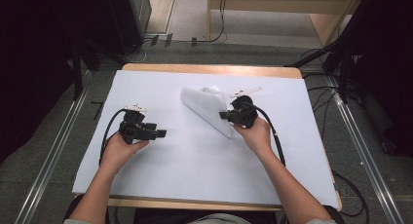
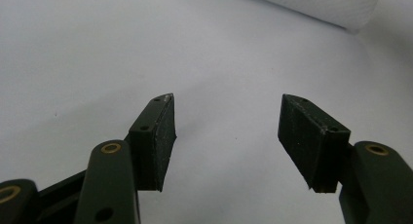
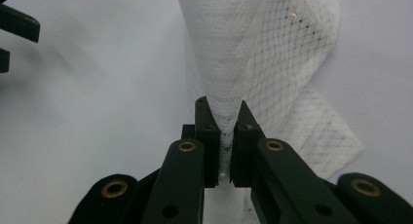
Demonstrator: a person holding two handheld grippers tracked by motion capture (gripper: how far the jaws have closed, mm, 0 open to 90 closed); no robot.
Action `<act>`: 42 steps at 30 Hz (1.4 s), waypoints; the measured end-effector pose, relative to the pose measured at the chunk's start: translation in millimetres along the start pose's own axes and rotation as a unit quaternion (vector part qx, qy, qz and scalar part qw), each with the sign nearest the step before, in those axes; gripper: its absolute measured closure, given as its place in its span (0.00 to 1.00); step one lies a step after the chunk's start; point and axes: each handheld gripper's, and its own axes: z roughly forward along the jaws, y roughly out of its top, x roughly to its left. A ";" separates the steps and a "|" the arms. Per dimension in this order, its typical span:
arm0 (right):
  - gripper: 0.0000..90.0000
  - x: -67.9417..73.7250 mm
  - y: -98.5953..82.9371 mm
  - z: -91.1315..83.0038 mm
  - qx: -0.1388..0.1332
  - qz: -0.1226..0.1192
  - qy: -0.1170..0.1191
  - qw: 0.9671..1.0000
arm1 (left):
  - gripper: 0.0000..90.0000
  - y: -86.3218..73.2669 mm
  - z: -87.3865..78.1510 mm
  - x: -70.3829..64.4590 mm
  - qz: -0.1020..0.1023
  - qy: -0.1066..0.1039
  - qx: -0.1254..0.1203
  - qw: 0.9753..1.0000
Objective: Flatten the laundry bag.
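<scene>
A white mesh cloth [image 1: 207, 106] lies folded in a long slanted shape on the white table cover [image 1: 195, 156], right of centre. My right gripper [image 1: 224, 116] is shut on the cloth's edge; in the right gripper view the netting [image 3: 253, 53] rises bunched from between the closed jaws of that gripper [image 3: 223, 118]. My left gripper [image 1: 160, 133] hovers over the bare cover at the left, open with nothing between its pads [image 2: 160, 131]. In the left gripper view a corner of the cloth [image 2: 336, 5] shows at the top right, far from this gripper [image 2: 226, 104].
The white cover spans nearly the whole wooden table [image 1: 209, 68]. Cables [image 1: 277, 136] trail from both grippers toward the person. Dark stands [image 1: 78, 73] and floor cables flank the table on both sides.
</scene>
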 end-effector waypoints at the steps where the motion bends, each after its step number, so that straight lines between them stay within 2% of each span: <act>1: 0.97 1.9 -0.9 1.1 0.000 0.001 0.006 1.000 | 0.44 0.5 0.1 0.6 0.001 0.000 0.000 1.000; 3: 0.96 3.7 -1.8 2.6 0.001 -0.002 0.010 1.000 | 0.44 1.0 0.2 0.9 0.001 0.000 -0.001 1.000; 7: 0.95 17.2 -4.4 9.7 0.010 -0.020 0.019 1.000 | 0.44 2.3 1.3 2.4 -0.002 -0.002 -0.001 1.000; 15: 0.93 30.4 -10.4 21.2 0.028 -0.034 0.038 0.998 | 0.44 3.3 1.2 4.0 -0.002 -0.002 -0.002 1.000; 16: 0.92 35.1 -12.3 25.4 0.038 -0.041 0.040 0.998 | 0.44 3.4 1.4 4.1 -0.003 -0.001 -0.002 1.000; 20: 0.90 41.6 -15.8 32.4 0.050 -0.049 0.044 0.997 | 0.44 3.7 1.6 3.9 -0.003 -0.001 -0.002 1.000; 24: 0.84 44.3 -18.3 36.5 0.060 -0.051 0.053 0.995 | 0.44 3.9 1.8 4.1 -0.002 -0.001 -0.002 1.000; 25: 0.79 46.3 -19.4 37.8 0.065 -0.054 0.059 0.995 | 0.44 4.2 1.8 4.2 -0.002 -0.001 -0.003 1.000; 27: 0.77 47.0 -19.6 37.7 0.065 -0.055 0.059 0.995 | 0.44 4.3 1.7 4.3 -0.002 -0.002 -0.003 1.000; 28: 0.71 48.3 -19.4 36.0 0.066 -0.056 0.063 0.994 | 0.44 4.6 1.7 4.4 -0.002 -0.002 -0.003 1.000; 30: 0.69 48.5 -19.1 34.6 0.064 -0.058 0.064 0.994 | 0.44 4.8 1.8 4.4 -0.002 -0.002 -0.003 1.000; 35: 0.59 53.6 -18.1 21.8 0.063 -0.058 0.076 0.993 | 0.44 6.6 3.3 4.0 -0.001 -0.003 -0.002 1.000; 42: 0.57 60.0 -18.4 4.6 0.055 -0.060 0.081 0.993 | 0.44 10.2 7.3 2.4 0.005 -0.006 0.001 1.000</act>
